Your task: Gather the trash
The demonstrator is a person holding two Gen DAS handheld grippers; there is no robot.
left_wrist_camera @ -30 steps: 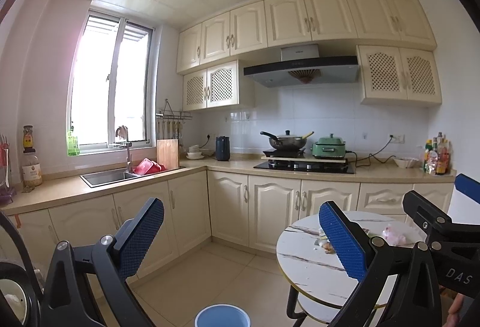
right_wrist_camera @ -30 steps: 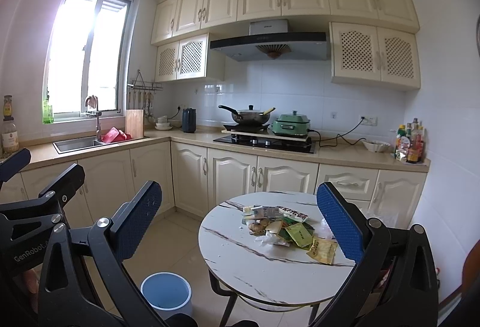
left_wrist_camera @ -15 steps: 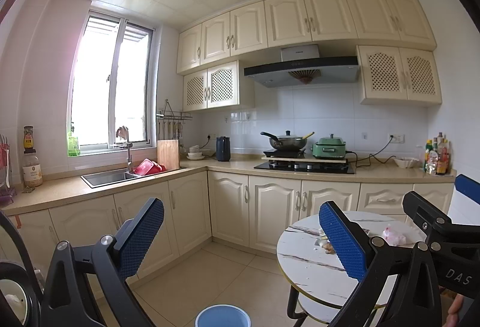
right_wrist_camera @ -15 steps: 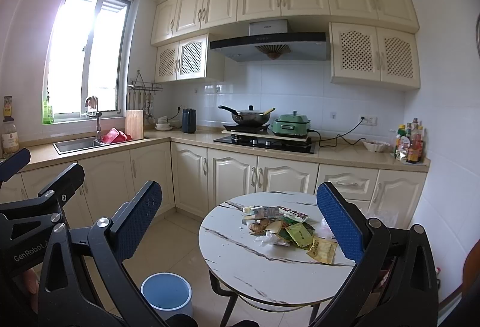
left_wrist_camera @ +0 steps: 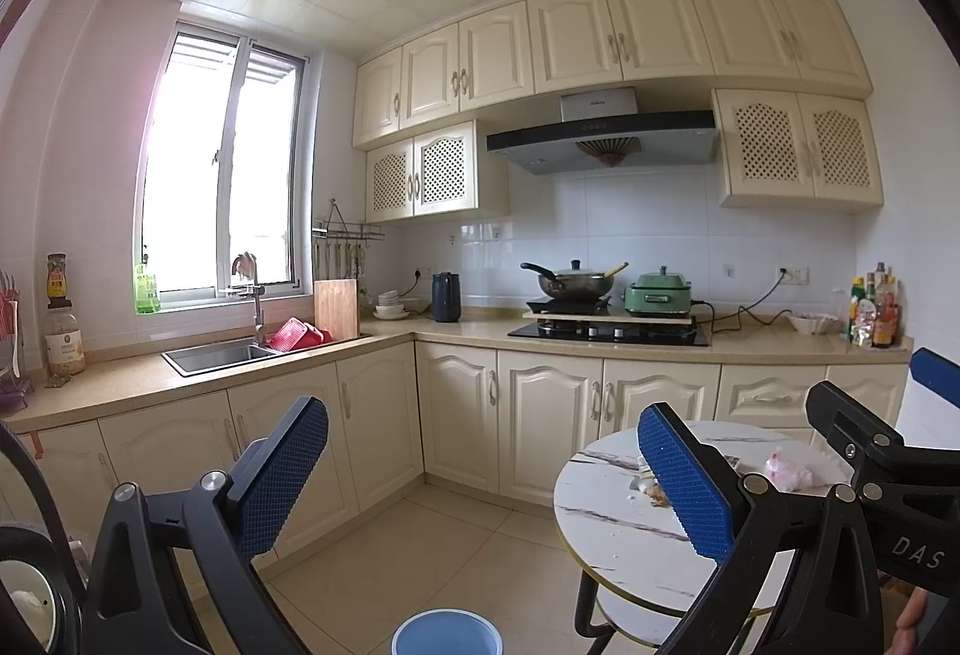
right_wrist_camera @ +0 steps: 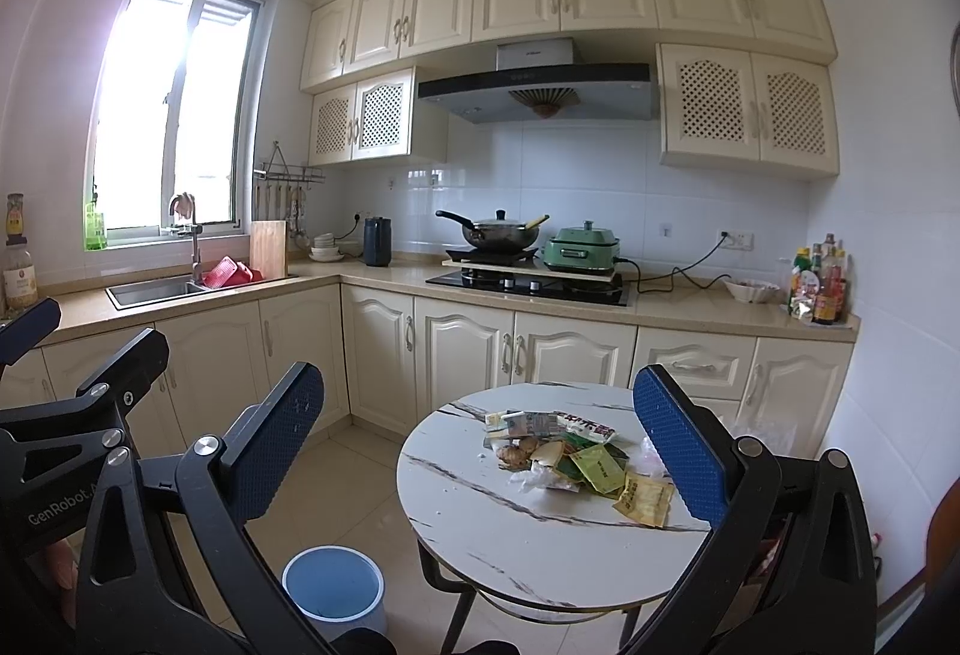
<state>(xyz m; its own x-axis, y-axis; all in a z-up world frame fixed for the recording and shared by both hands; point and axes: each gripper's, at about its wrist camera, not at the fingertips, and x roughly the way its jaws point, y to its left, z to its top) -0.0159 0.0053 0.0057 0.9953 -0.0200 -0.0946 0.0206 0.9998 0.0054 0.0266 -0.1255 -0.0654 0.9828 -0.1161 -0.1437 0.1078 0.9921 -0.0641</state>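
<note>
Blue-padded left gripper (left_wrist_camera: 480,475) wide apart, right gripper (right_wrist_camera: 486,445) likewise, nothing held

— What's on the round marble desk (right_wrist_camera: 516,529)?
— A heap of wrappers (right_wrist_camera: 576,460) near its far right side, with a knob of ginger (right_wrist_camera: 512,454) at the heap's left edge.
— And on the tiled floor (right_wrist_camera: 354,499)?
— A blue bin (right_wrist_camera: 333,588), left of the desk.
</note>
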